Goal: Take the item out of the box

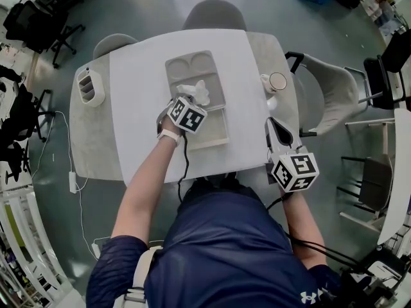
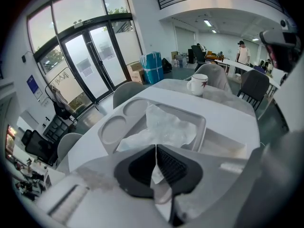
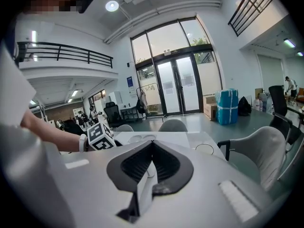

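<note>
Open tabletop [image 1: 138,108] flanks the tray [image 1: 216,137]; a mug [image 1: 277,82] stands right, an organizer [image 1: 90,86] left.

Grey floor [image 1: 160,5], tall glass doors [image 3: 180,87]

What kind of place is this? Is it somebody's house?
Not a house. It is most likely a big open office or lab hall. There are tall glass entrance doors, an upstairs balcony railing, and black office chairs near the white table.

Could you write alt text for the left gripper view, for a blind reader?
The left gripper pinches a crumpled translucent white plastic bag between shut black jaws, over a grey compartmented tray on a white table. A white mug stands beyond.
</note>
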`<state>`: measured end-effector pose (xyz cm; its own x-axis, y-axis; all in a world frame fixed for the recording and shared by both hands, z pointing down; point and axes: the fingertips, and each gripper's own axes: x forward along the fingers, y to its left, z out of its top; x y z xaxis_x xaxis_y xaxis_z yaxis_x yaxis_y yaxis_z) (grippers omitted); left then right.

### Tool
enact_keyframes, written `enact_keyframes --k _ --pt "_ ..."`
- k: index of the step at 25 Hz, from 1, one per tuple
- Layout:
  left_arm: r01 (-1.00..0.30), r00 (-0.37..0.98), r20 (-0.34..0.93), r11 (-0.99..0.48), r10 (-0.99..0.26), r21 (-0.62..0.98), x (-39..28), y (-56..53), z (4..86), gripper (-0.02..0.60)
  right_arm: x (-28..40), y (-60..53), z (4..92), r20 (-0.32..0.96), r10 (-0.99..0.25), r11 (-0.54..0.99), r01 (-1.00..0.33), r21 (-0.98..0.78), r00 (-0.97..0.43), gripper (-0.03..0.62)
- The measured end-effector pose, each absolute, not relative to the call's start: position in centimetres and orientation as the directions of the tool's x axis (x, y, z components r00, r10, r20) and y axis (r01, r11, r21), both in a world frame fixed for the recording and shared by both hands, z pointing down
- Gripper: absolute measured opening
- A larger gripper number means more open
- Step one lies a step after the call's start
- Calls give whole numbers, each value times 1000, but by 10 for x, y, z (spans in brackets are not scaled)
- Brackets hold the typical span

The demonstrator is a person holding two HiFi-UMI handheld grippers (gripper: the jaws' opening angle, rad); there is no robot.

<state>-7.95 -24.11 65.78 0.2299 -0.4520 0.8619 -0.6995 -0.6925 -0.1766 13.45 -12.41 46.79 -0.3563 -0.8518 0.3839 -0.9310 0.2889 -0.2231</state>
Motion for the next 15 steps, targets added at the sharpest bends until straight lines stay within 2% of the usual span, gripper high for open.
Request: enact_keyframes --k 2,5,8,15 --pt "-706 223 861 -685 -458 -181 -81 -242 658 24 132 -125 469 384 -850 294 -929 -227 -362 3" --pt "-716 223 854 -673 -470 -184 -82 -243 657 93 129 -126 470 382 -846 301 -925 -232 -371 3" --pt "-723 225 849 -666 -479 -184 -83 -241 655 127 127 -128 470 379 -844 308 -922 -236 -379 3" --pt "-757 270 790 -628 -551 -179 -87 -240 617 147 122 -135 464 363 -844 328 -915 -236 -396 3"
